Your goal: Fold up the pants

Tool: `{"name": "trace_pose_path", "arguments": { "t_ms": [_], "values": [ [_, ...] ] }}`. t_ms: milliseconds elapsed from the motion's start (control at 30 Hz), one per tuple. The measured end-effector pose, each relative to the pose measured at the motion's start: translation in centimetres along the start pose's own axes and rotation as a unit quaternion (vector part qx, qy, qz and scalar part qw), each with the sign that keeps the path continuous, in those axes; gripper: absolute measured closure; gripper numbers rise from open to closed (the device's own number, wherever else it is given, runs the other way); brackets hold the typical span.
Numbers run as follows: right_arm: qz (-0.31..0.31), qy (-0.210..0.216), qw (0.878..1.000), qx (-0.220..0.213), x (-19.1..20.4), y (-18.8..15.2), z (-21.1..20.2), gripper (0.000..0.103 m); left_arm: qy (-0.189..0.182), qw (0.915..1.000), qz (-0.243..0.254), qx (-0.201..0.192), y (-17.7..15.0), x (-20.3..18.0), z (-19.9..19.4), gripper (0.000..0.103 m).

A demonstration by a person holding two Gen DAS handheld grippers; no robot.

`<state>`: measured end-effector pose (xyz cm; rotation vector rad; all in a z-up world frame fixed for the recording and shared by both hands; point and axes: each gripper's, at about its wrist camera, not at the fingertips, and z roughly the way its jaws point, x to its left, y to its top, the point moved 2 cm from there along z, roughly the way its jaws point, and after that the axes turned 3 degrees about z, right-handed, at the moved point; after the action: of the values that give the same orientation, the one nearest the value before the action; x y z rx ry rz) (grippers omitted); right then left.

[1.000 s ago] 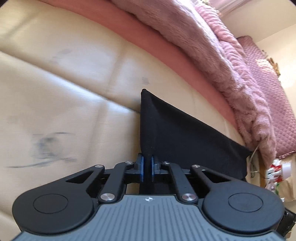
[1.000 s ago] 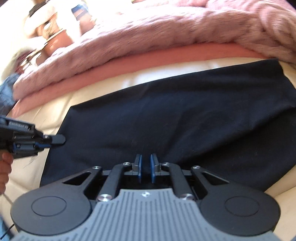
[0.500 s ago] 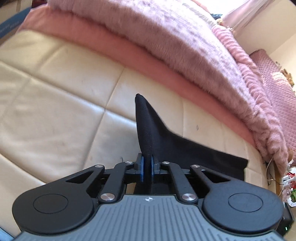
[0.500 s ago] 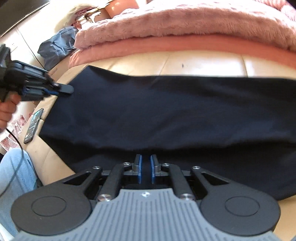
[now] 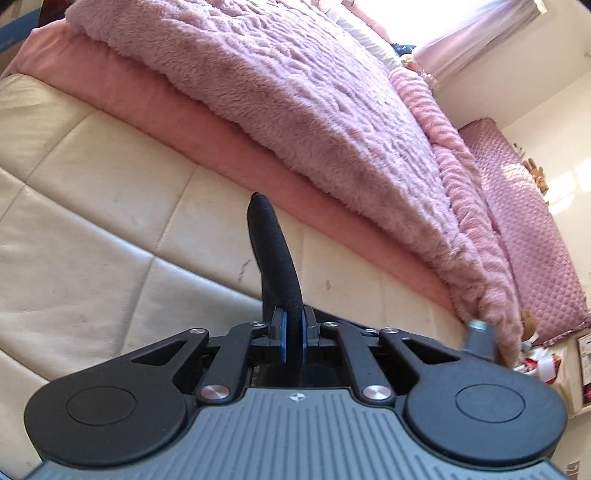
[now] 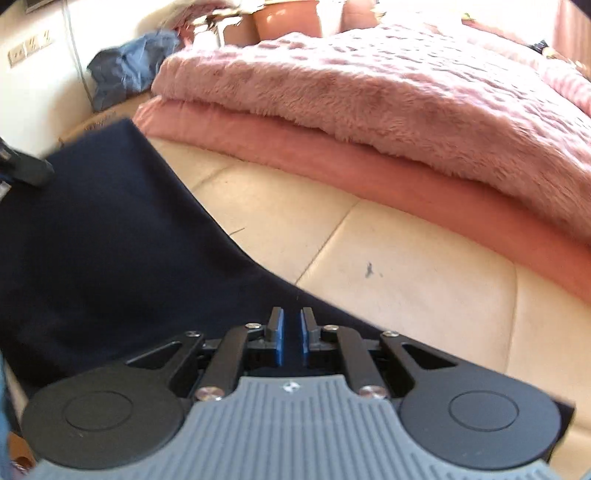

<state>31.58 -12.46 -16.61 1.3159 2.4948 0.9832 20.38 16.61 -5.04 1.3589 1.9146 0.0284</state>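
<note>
The black pants (image 6: 110, 236) hang lifted over the cream quilted surface (image 6: 406, 295), stretched between both grippers. My left gripper (image 5: 291, 332) is shut on an edge of the pants (image 5: 273, 251), which stands up as a narrow black strip from between the blue pads. My right gripper (image 6: 291, 332) is shut on another edge of the pants, with cloth spreading left and down from it. The left gripper also shows at the left edge of the right wrist view (image 6: 26, 170), holding the far corner.
A folded pink sheet (image 5: 221, 147) and a fluffy pink blanket (image 5: 295, 92) lie along the far side of the cream surface. A blue cloth (image 6: 129, 70) and terracotta pots (image 6: 284, 18) sit at the back. A pink quilted bedcover (image 5: 517, 221) lies at the right.
Both grippers have lifted the pants and swung them across. The cloth, spread flat a second ago, now hangs raised, seen edge-on from the left wrist.
</note>
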Motion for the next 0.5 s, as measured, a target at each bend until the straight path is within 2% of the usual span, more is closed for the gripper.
{"name": "trace_pose_path", "arguments": {
  "t_ms": [200, 267, 400, 500],
  "values": [
    [-0.018, -0.020, 0.999, 0.031, 0.0, 0.8, 4.6, 0.103, -0.027, 0.9995, 0.016, -0.009, 0.4, -2.6, -0.3, 0.096],
    [-0.007, -0.016, 1.000, 0.025, -0.4, 1.1, 5.0, 0.103, -0.032, 0.9993, 0.018, -0.009, 0.5, -3.6, -0.1, 0.096],
    [0.008, -0.008, 1.000, 0.018, -0.3, 0.8, 3.3, 0.103, -0.047, 0.9987, 0.019, -0.008, 0.3, -5.4, 0.0, 0.096],
    [0.009, 0.015, 1.000, 0.017, 0.6, -1.3, 0.2, 0.103, -0.057, 0.9979, 0.028, -0.008, 0.1, -7.1, 0.3, 0.096]
  ]
}}
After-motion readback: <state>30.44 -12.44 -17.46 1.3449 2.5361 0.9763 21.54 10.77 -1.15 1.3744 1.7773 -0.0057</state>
